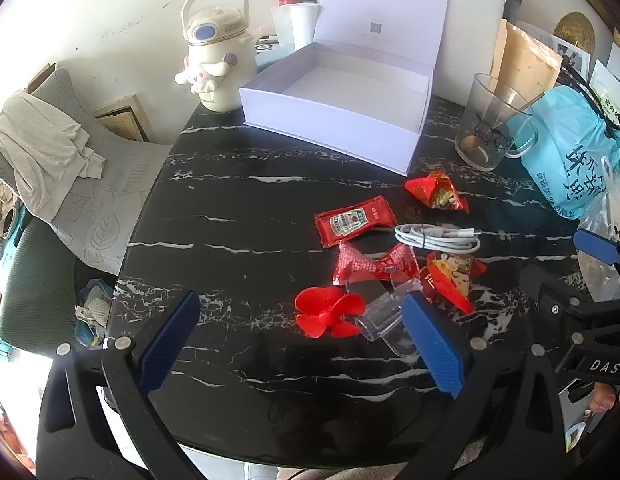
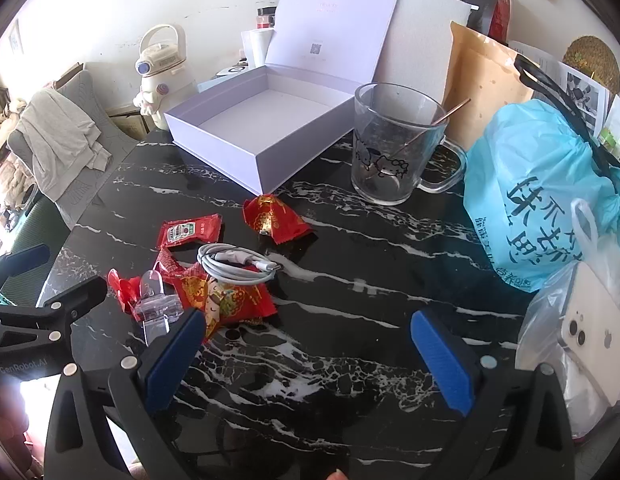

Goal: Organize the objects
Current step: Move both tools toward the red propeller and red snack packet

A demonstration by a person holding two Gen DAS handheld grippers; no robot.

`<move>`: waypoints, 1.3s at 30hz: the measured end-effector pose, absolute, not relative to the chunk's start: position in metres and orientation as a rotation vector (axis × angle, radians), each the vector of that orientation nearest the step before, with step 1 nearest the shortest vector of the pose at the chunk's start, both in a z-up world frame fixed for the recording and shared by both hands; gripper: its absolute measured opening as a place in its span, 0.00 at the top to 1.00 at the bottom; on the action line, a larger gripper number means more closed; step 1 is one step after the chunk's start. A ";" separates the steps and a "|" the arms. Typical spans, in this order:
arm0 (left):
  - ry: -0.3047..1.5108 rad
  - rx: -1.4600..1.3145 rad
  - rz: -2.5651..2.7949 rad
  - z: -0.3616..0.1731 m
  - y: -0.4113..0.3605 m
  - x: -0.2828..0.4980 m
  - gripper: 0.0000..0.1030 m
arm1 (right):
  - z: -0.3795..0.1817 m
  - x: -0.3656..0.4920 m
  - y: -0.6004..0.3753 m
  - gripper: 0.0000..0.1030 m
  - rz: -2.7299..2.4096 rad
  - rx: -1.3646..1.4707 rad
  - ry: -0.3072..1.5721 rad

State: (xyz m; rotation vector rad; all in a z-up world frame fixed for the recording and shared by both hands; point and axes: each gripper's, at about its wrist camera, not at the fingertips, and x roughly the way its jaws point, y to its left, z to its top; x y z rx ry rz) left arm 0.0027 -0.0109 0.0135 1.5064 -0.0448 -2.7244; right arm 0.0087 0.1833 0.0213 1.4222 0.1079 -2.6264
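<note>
An open white box [image 1: 341, 92] [image 2: 246, 120] with its lid up stands at the back of the black marble table [image 1: 230, 240] [image 2: 349, 280]. In front of it lie a ketchup packet [image 1: 351, 220] [image 2: 188, 230], a coiled white cable [image 1: 435, 236] [image 2: 234, 266], red candy wrappers [image 1: 437, 192] [image 2: 272, 216], a red plastic propeller [image 1: 327, 316] [image 2: 122, 286] and a clear plastic clip [image 1: 383, 314] [image 2: 156, 304]. My left gripper [image 1: 302, 336] is open and empty, low over the table, with the propeller and clip just ahead of its right finger. My right gripper [image 2: 306, 356] is open and empty over bare table, right of the pile.
A glass mug [image 1: 489, 124] [image 2: 393, 148] with a spoon stands right of the box. A blue plastic bag [image 1: 569, 152] [image 2: 541, 184] and a phone in a clear bag [image 2: 589, 336] crowd the right edge. A white cartoon kettle [image 1: 218, 60] [image 2: 158, 68] stands back left. A chair with clothes [image 1: 50, 152] is left of the table.
</note>
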 end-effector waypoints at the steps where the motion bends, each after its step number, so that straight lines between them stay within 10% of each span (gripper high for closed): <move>1: -0.046 1.506 -2.723 0.013 -0.010 0.003 0.02 | 0.021 0.009 0.184 0.01 -2.624 1.422 0.104; 39: -0.052 1.488 -2.733 0.016 -0.011 0.015 0.01 | 0.023 0.015 0.181 0.01 -2.635 1.402 0.123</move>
